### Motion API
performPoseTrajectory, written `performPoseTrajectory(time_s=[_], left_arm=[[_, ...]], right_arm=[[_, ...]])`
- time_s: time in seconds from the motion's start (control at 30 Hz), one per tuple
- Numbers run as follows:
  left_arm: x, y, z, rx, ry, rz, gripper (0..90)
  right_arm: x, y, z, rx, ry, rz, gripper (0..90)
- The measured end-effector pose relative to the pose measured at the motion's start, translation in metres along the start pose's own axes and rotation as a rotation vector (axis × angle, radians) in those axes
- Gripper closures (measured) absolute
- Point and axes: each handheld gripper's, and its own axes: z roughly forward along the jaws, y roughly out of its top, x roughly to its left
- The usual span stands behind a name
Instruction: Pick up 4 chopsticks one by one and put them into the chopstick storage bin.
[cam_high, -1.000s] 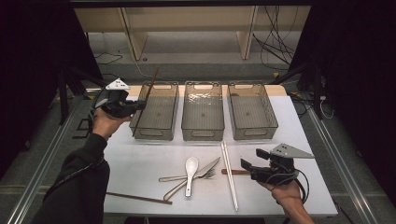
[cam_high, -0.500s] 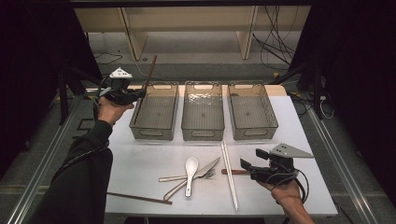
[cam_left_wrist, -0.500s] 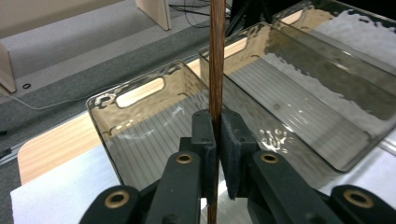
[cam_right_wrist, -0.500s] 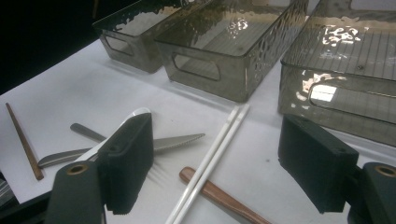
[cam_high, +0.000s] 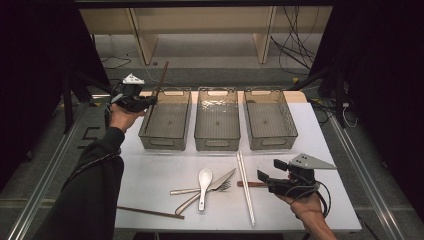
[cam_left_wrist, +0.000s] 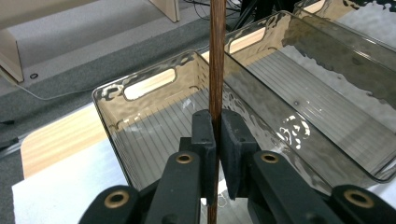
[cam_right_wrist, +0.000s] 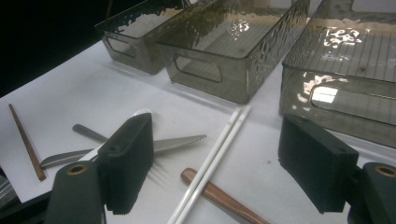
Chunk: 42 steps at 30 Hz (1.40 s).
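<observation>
1. left gripper (cam_high: 145, 102) clamps tight on a brown chopstick (cam_high: 159, 82), jaws pressed narrow around it in the left gripper view.
2. chopstick stands nearly upright, tilted a touch, its lower end over the left bin (cam_high: 150, 137) and its top rising past the far rim.
3. left bin, middle bin (cam_high: 200, 140) and right bin (cam_high: 290, 135) sit side by side along the far half of the white table (cam_high: 150, 180).
4. right gripper (cam_high: 267, 179) hangs low over the table's near right, jaws wide apart, gripping nothing.
5. between those jaws in the right gripper view: white chopsticks (cam_right_wrist: 212, 156), a serrated knife (cam_right_wrist: 177, 143), a wooden handle (cam_right_wrist: 219, 196).
6. near the front edge a second brown chopstick (cam_high: 150, 212) lies flat, with a white spoon (cam_high: 203, 181) beside a fork (cam_high: 222, 187).
</observation>
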Motion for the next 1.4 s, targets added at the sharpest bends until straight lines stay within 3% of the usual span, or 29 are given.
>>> performPoseTrajectory(time_s=[0.23, 0.67, 0.9, 1.07, 1.23, 1.4], left_arm=[[0.002, -0.005, 0.007, 0.022, 0.015, 0.000, 83.9], [-0.001, -0.018, 0.024, 0.067, 0.006, -0.003, 82.5], [-0.006, -0.014, 0.016, 0.060, 0.004, -0.016, 65.1], [-0.016, -0.013, 0.000, 0.057, -0.019, -0.022, 45.1], [-0.032, -0.019, -0.016, 0.057, -0.077, 0.005, 32.4], [-0.046, -0.027, -0.029, 0.076, -0.137, 0.037, 26.5]], right_arm=[[0.000, 0.000, 0.000, -0.002, 0.001, 0.001, 27.6], [-0.001, 0.000, 0.000, -0.001, 0.002, 0.002, 27.7], [-0.001, 0.000, 0.000, -0.001, 0.001, 0.006, 27.6], [-0.001, 0.000, 0.000, 0.000, -0.001, 0.005, 27.6], [-0.001, 0.000, 0.000, 0.000, -0.001, 0.004, 27.6], [-0.001, 0.000, -0.001, -0.004, -0.002, 0.002, 27.6]])
